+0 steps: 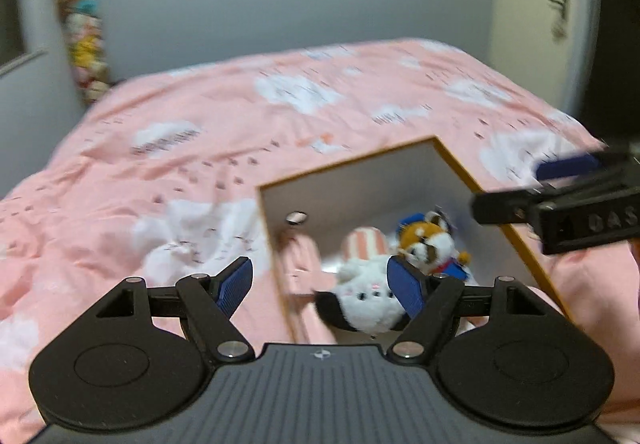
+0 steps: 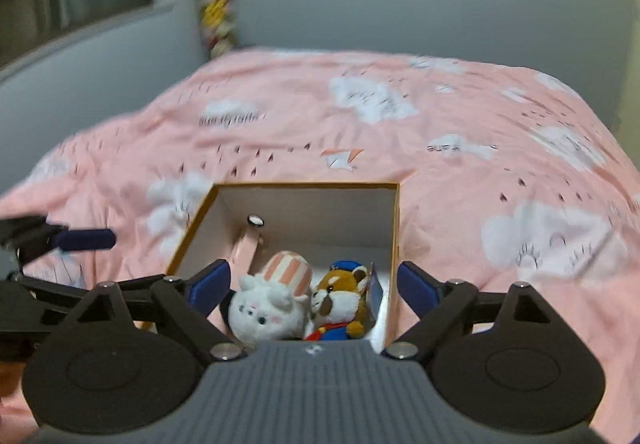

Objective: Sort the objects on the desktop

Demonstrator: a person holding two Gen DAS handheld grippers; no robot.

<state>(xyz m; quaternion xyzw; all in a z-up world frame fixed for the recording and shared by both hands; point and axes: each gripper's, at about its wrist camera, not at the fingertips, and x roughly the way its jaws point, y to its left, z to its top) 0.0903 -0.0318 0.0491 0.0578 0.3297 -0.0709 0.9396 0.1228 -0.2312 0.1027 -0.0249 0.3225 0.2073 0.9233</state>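
A: Start with the right tongs [image 2: 314, 288]. How do they stand?

B: Wide apart, with nothing between the blue pads [image 2: 208, 284]. They hang just above the near end of the box [image 2: 304, 186], and no pad touches a toy.

A: And the left tongs [image 1: 322, 284]?

B: Also spread wide and empty. One pad sits over the pink bed cover [image 1: 200, 116] left of the box, the other over the box's near corner, in front of the white plush [image 1: 366, 296] without pressing it, as far as I can tell.

A: What lies in the box?

B: The white plush with its striped pink hat [image 2: 290, 268] sits at the near end, touching the brown plush [image 2: 340, 300] in blue clothes on its right. A pink strap-like thing [image 2: 246, 244] leans against the box's left inner wall; blur hides what it is.

A: So which step is this?

B: I judge it the release: the toys are inside, and both tongs are free above the box. The bed around the box shows no loose item in either view.

A: Next move?

B: Probably lifting clear of the box rim without snagging the plush, then looking for anything left to sort. A column of soft toys [image 2: 214, 0] hangs on the wall far behind the box, seemingly not part of this.
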